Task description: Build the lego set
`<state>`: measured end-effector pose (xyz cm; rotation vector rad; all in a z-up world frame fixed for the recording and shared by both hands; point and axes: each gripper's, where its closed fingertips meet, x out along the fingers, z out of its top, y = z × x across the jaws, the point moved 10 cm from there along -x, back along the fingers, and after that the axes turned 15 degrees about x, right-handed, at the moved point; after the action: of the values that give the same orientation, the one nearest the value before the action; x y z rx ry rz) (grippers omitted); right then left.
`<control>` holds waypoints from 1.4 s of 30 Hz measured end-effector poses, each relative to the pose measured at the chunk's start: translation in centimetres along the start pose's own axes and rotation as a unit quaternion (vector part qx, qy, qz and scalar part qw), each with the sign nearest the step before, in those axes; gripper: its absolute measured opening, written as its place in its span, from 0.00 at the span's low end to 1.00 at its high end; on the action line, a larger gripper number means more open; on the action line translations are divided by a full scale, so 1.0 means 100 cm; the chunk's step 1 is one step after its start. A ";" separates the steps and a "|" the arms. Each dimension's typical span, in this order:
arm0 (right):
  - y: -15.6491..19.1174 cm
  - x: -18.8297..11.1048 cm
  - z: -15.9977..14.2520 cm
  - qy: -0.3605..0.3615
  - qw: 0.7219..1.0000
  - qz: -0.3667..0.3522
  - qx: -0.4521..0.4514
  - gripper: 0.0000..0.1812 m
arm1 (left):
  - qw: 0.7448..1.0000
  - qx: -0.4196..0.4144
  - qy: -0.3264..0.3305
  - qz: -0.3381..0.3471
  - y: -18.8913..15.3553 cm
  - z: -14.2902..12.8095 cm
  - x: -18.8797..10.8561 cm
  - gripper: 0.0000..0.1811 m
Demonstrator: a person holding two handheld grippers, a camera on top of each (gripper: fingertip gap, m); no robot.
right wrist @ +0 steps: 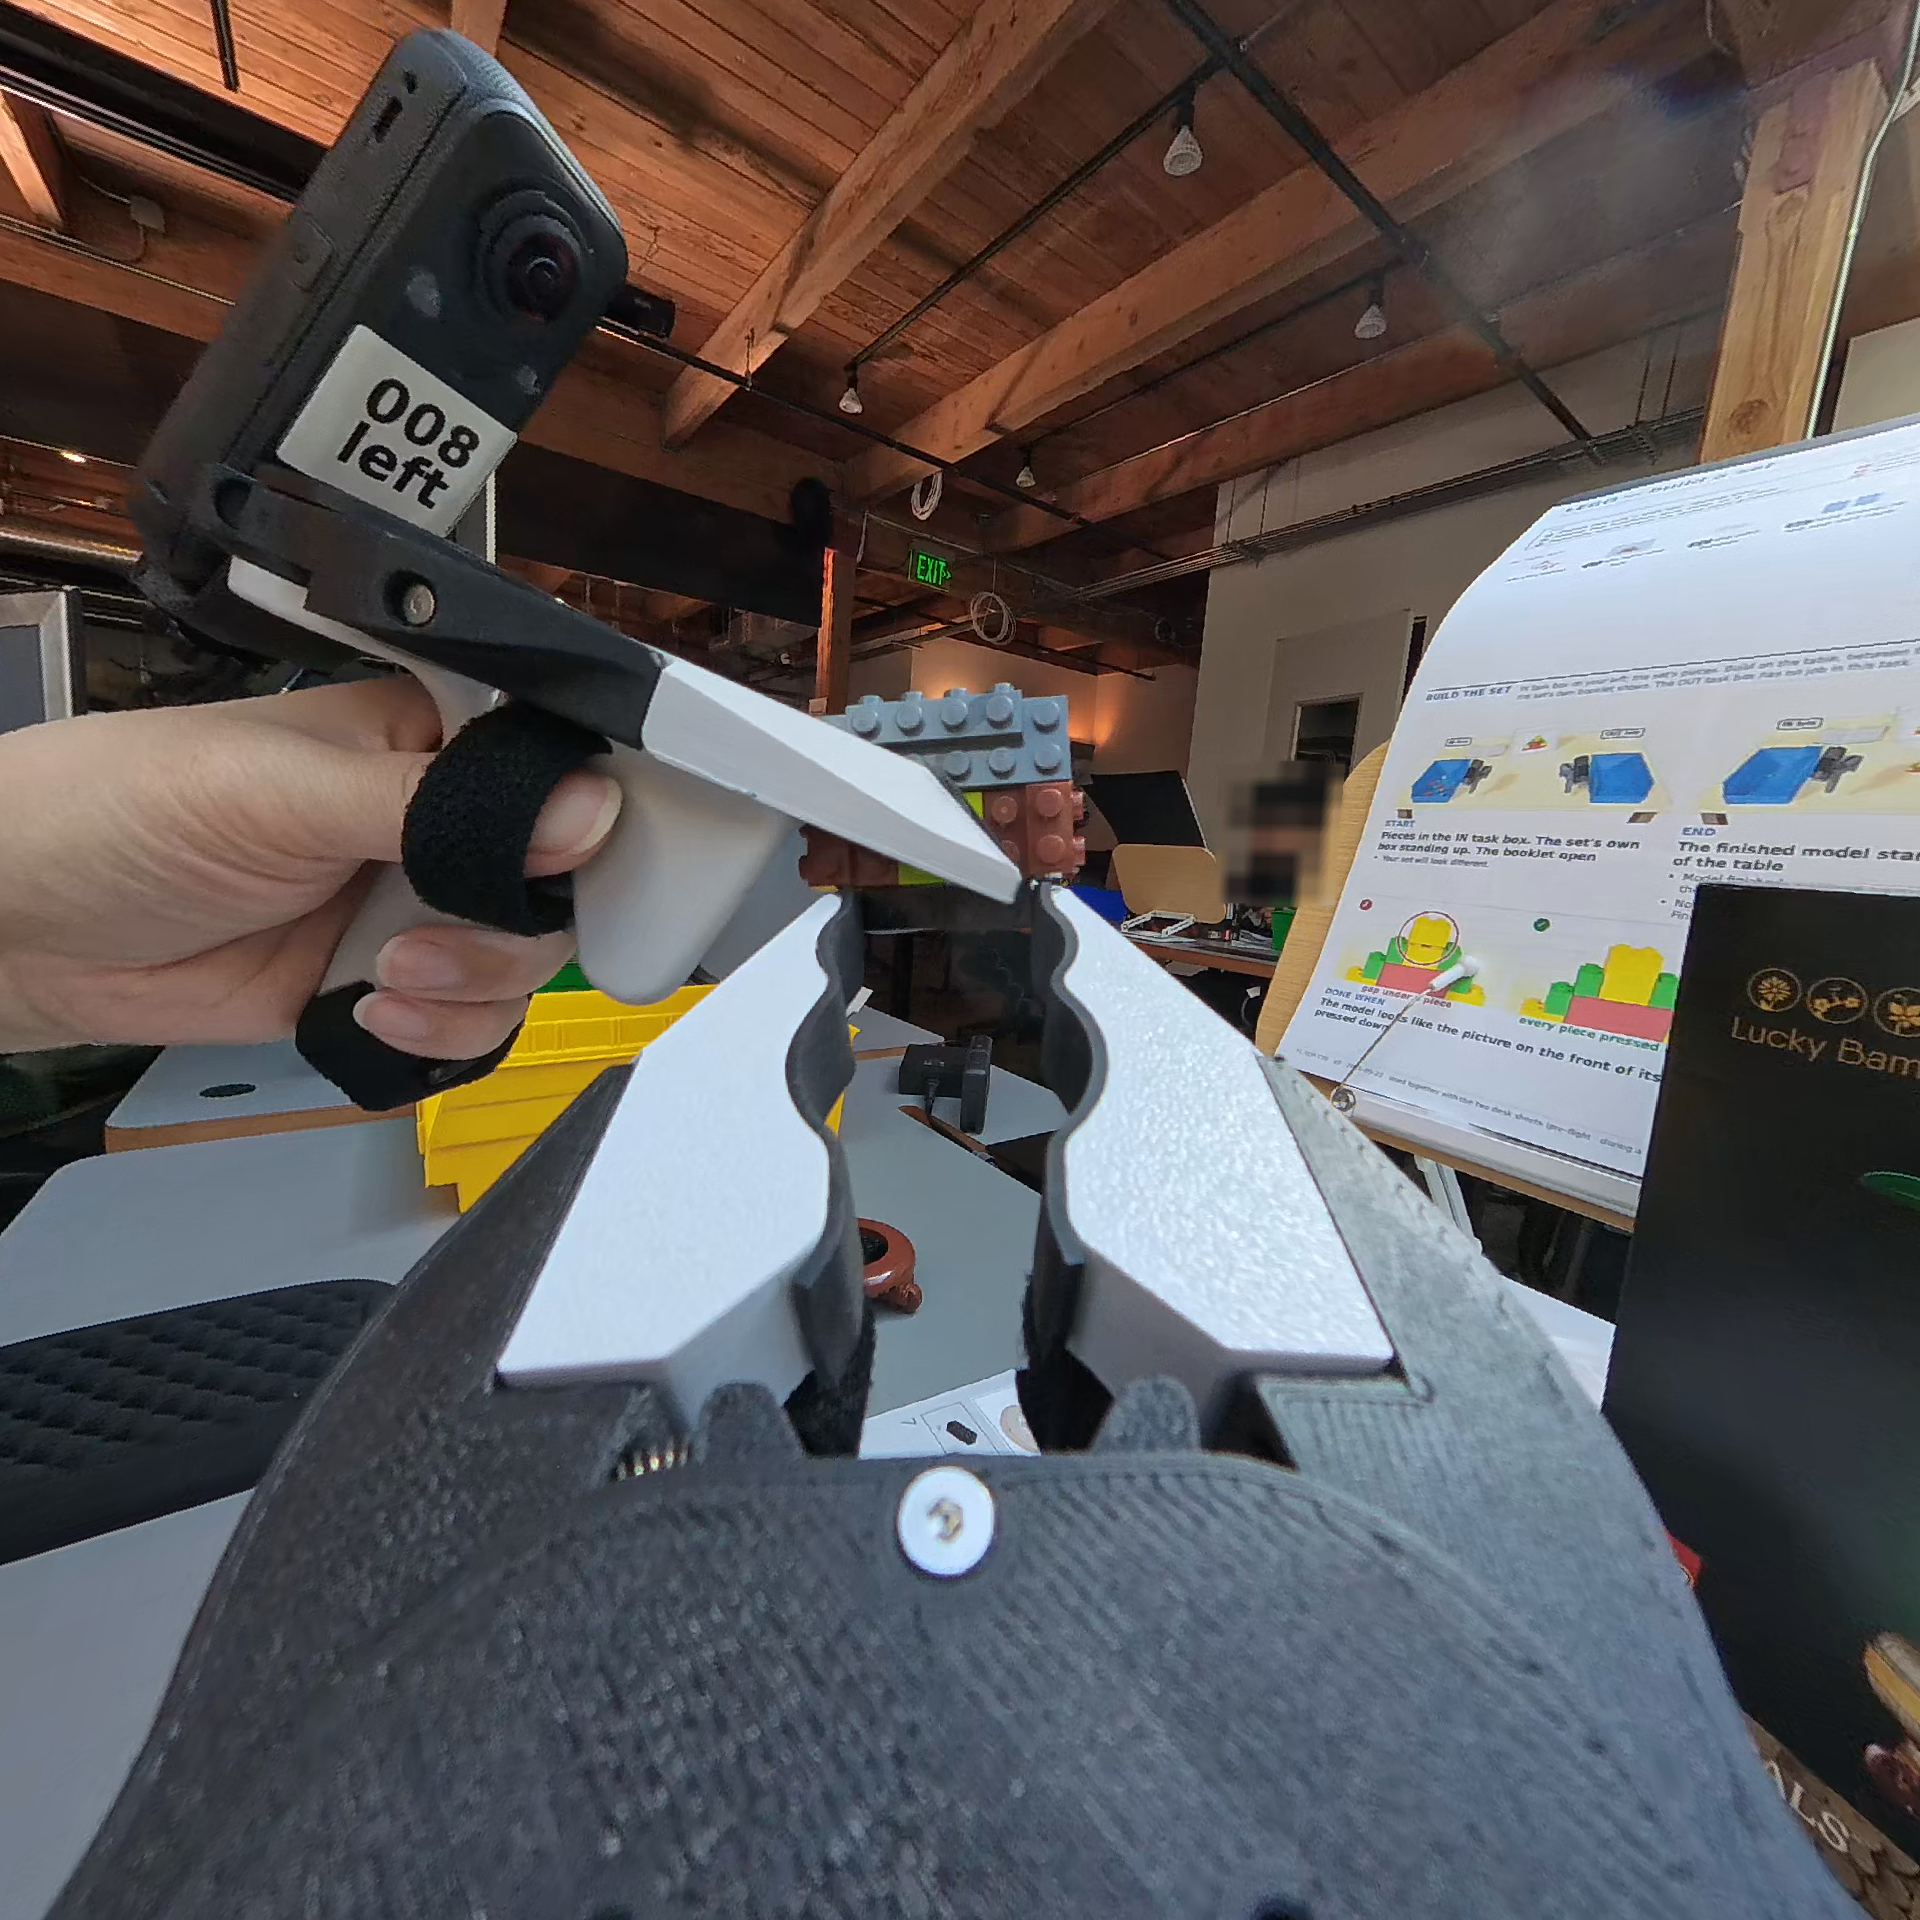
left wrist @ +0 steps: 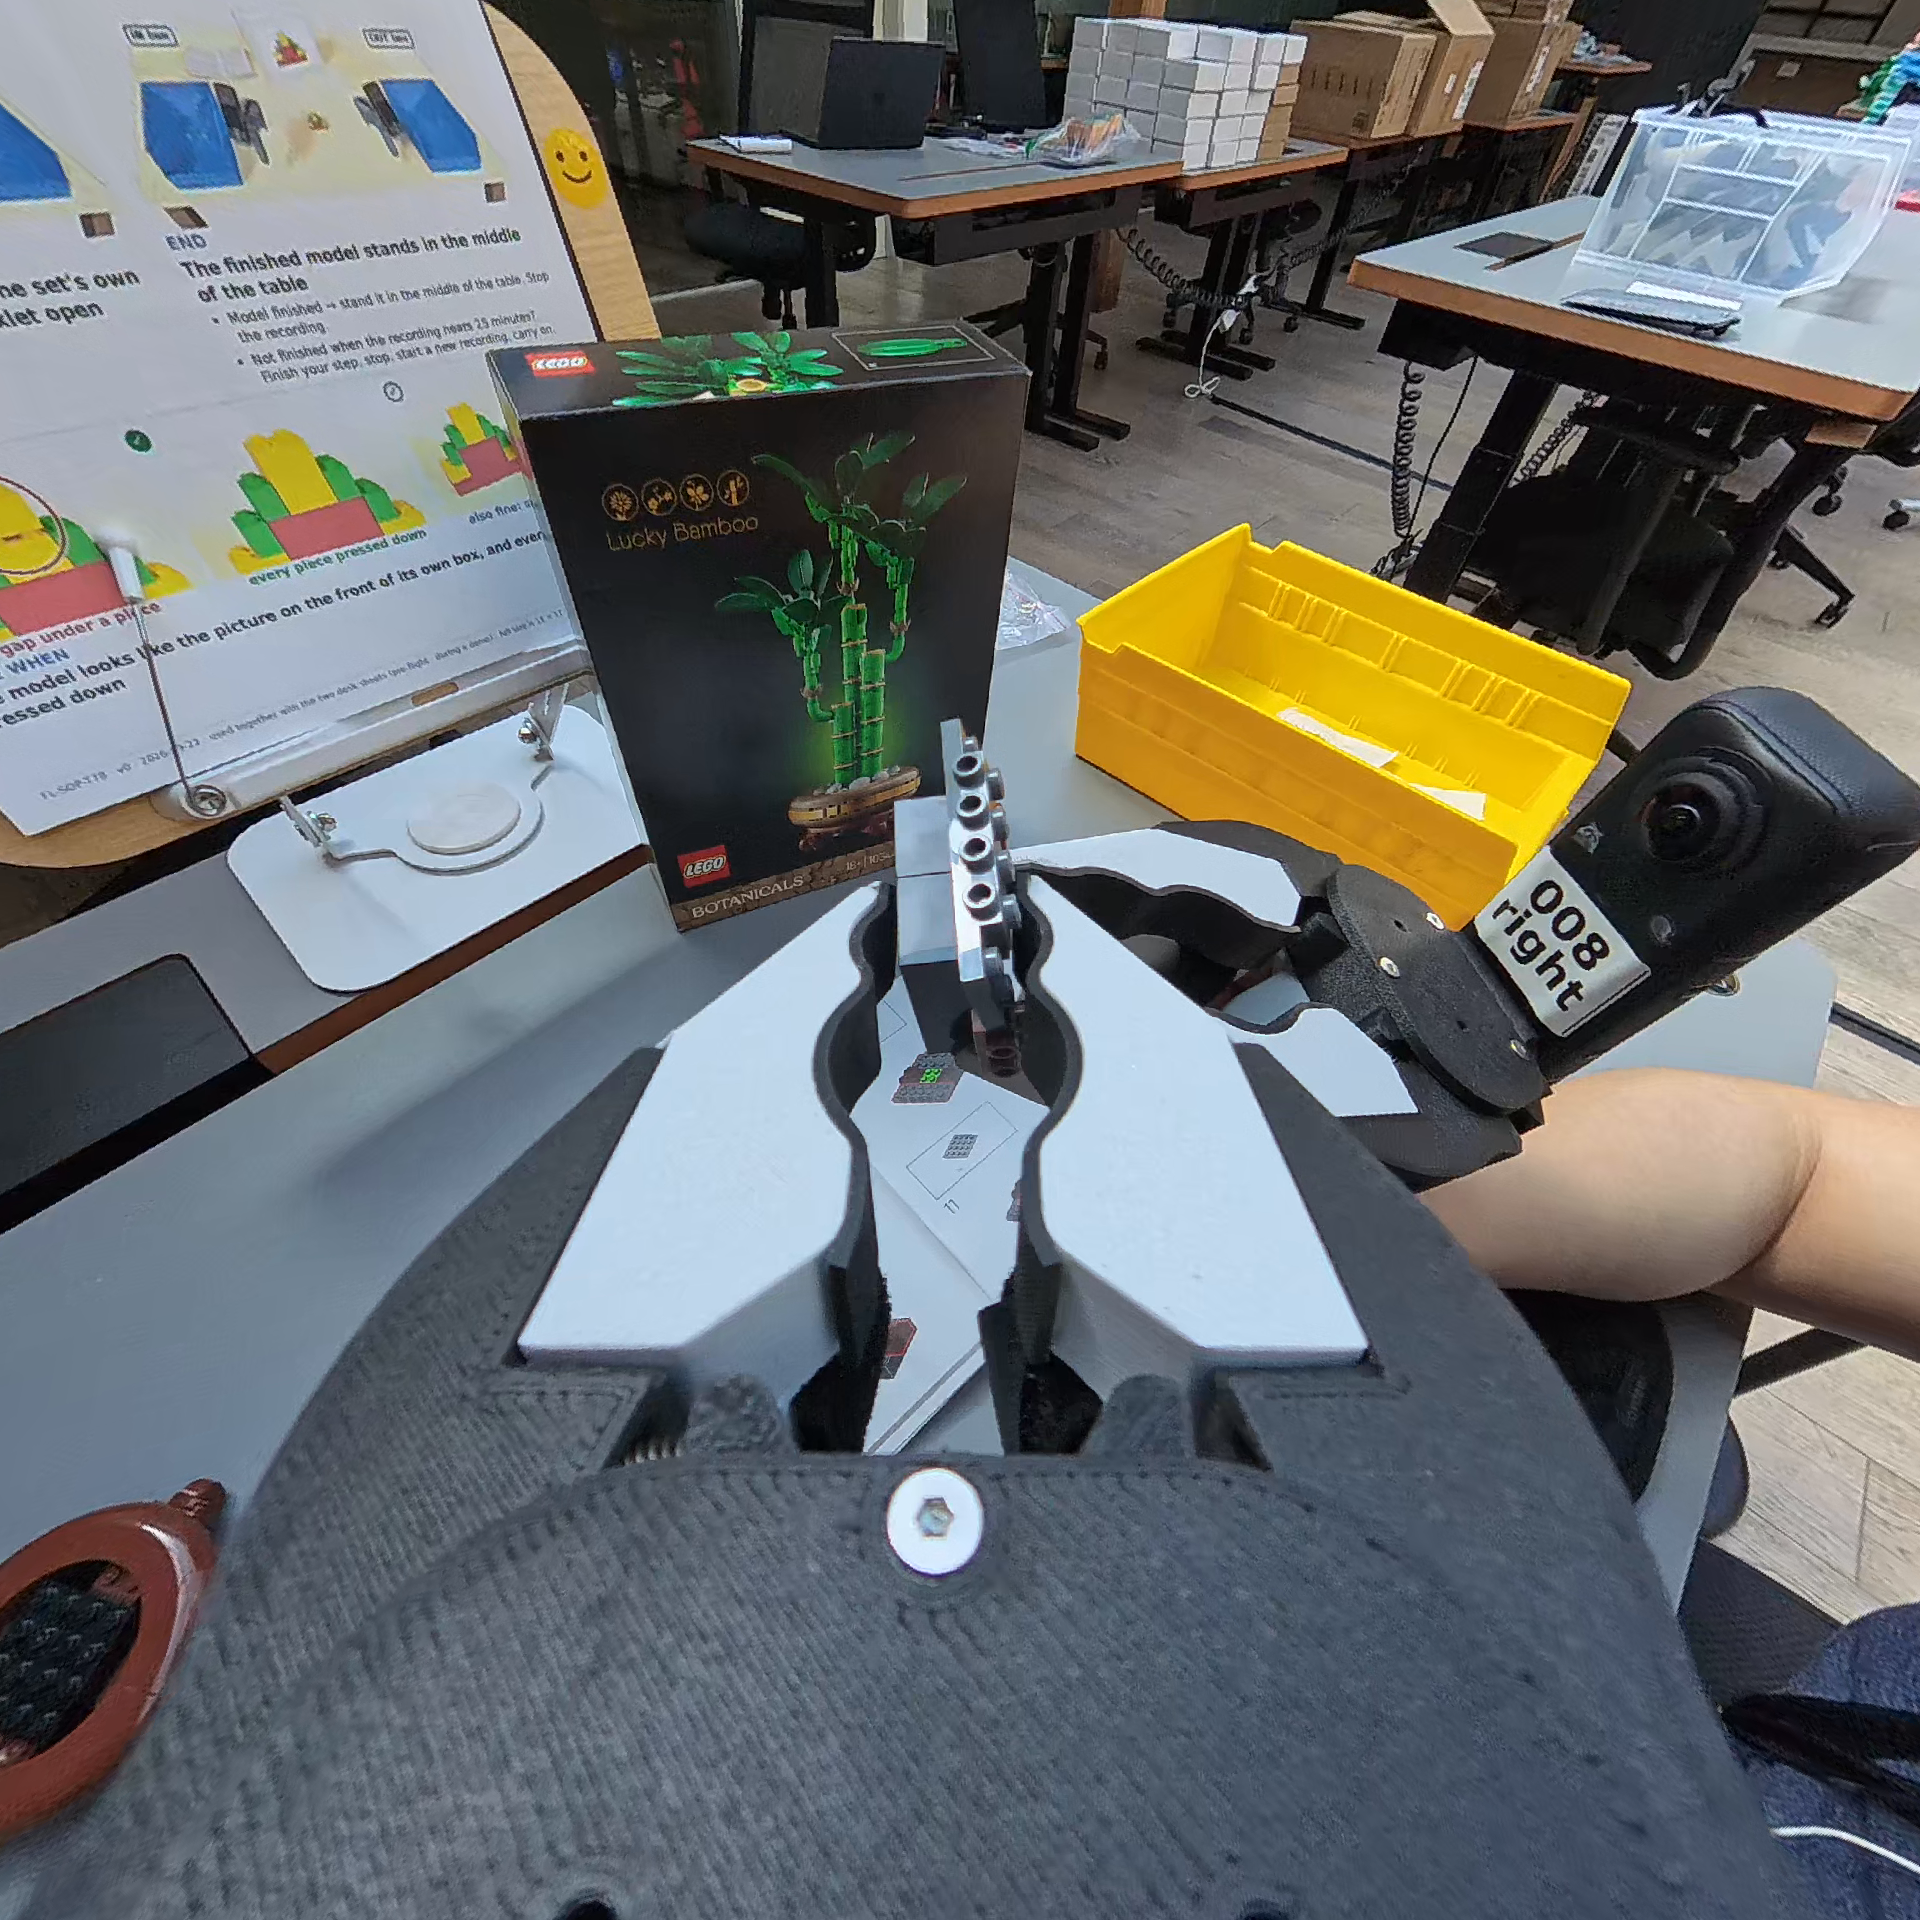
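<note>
A partly built lego assembly (left wrist: 971,862) has a grey studded plate over brown and black parts. I hold it tilted on edge above the open booklet (left wrist: 961,1153). My left gripper (left wrist: 961,904) is shut on it. My right gripper (right wrist: 945,912) comes in from the right and is shut on the assembly's dark lower part; its camera housing (left wrist: 1704,831) shows in the left wrist view. In the right wrist view the assembly (right wrist: 966,732) sits above my fingertips, partly hidden by one of the left gripper's fingers (right wrist: 831,790).
The set's black box (left wrist: 769,623) stands behind, and also shows in the right wrist view (right wrist: 1787,1247). A yellow bin (left wrist: 1351,727) is at the right. An instruction sheet (left wrist: 260,416) stands on a stand at the left. A brown ring piece (left wrist: 94,1642) lies on the grey table. My left and right fingertips are right by each other.
</note>
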<state>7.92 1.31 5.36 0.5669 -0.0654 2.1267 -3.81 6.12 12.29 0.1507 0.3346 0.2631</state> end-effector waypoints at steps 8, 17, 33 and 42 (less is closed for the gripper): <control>-0.003 -0.001 0.000 -0.005 1.000 -0.004 0.007 0.17 | 1.000 -0.012 -0.028 -0.002 -0.003 0.002 -0.003 0.17; -0.002 0.000 0.000 -0.002 1.000 -0.001 0.012 0.17 | 0.998 -0.037 -0.058 -0.001 -0.002 -0.004 -0.006 0.15; -0.005 0.000 -0.002 0.004 1.000 -0.014 0.015 0.17 | 0.994 -0.002 -0.087 0.068 -0.008 -0.009 -0.002 0.08; -0.005 -0.003 0.002 -0.010 1.000 -0.023 0.012 0.17 | 0.992 0.039 -0.093 0.072 -0.011 -0.005 0.001 0.08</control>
<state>8.50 1.34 5.34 0.5983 -0.0381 2.0805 -3.62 5.16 11.61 0.2745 0.1498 0.3755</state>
